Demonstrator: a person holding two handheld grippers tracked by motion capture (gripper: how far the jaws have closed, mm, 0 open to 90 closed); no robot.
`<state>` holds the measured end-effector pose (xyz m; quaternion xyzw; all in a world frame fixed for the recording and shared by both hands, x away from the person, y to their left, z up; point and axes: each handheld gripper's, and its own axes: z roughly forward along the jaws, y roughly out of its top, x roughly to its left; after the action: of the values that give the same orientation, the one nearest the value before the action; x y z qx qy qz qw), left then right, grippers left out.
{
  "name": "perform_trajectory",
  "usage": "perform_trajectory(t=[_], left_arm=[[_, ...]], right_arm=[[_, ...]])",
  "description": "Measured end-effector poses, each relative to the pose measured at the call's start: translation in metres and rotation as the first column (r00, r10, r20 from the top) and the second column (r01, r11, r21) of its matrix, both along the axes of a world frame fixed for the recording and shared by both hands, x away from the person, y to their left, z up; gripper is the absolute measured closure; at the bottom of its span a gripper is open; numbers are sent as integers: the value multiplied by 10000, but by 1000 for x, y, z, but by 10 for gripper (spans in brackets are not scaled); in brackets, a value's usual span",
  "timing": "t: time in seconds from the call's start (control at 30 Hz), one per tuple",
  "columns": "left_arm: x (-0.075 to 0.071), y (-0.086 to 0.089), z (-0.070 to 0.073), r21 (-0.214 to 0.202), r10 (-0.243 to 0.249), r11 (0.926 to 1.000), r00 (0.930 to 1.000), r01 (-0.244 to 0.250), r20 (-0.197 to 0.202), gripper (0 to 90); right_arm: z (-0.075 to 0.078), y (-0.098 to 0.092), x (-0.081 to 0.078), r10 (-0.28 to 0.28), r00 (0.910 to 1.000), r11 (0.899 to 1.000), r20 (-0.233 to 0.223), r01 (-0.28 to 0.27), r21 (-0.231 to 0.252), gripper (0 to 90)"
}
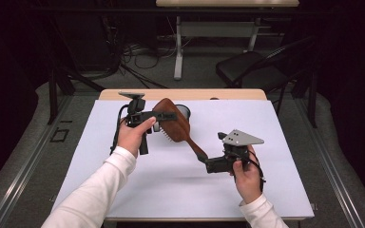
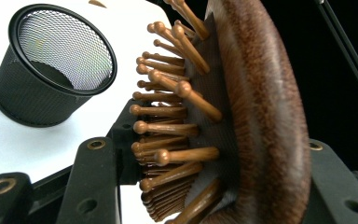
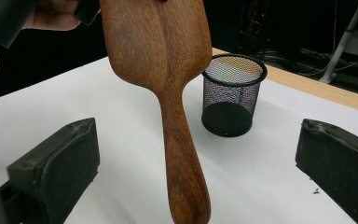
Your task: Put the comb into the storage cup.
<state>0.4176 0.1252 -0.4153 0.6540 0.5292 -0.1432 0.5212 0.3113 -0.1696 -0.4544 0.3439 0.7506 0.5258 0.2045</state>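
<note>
**Hairbrush held by its head in the left hand-held gripper**

From the high view I see the left hand-held gripper (image 1: 164, 115) at the far left-centre of the tabletop (image 1: 275, 142), lifted off the white sheet, with its jaws closed across the head of a wooden paddle hairbrush (image 1: 175, 124). In the left gripper view one jaw sits against the smooth wooden back and the other is in among the round-tipped wooden bristles (image 2: 168, 126), so I read that grip as firm on the head.

The brush hangs in the air, slanting from the far left down towards the near right, bristles facing down and to the left. Its handle (image 3: 182, 158) runs to the right hand-held gripper (image 1: 208, 164), which sits low over the tabletop near the right of centre. In the right gripper view the handle stands between the two black jaws with clear gaps on both sides, so I take those jaws as wide and not pressing on it; the handle's end passes out of the bottom of that picture.

A black mesh pen cup (image 1: 183, 113) stands upright on the tabletop just beyond the brush head, open mouth up. I cannot tell from the high view whether the brush touches it; in the right gripper view it stands apart, behind and to the right of the handle.
</note>
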Motion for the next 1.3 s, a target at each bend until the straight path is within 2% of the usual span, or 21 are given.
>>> perform_trajectory(t=[0.3,0.4,0.7,1.3], left_arm=[[5,2,4,98,143,9998,9998,-144,143,483],[7,3,7,21,215,9998,9997,-216,84,482],[11,8,11,-8,429,9991,9988,-429,226,481],[19,11,24,-69,874,9962,9956,-873,325,477]], right_arm=[[1,-5,1,-14,10000,9999,-58,14,106,0],[1,-6,2,-40,9999,9999,-95,41,149,0],[2,-7,3,-67,10000,9997,-41,68,226,0],[4,-11,4,-427,9991,9989,-33,428,212,0]])
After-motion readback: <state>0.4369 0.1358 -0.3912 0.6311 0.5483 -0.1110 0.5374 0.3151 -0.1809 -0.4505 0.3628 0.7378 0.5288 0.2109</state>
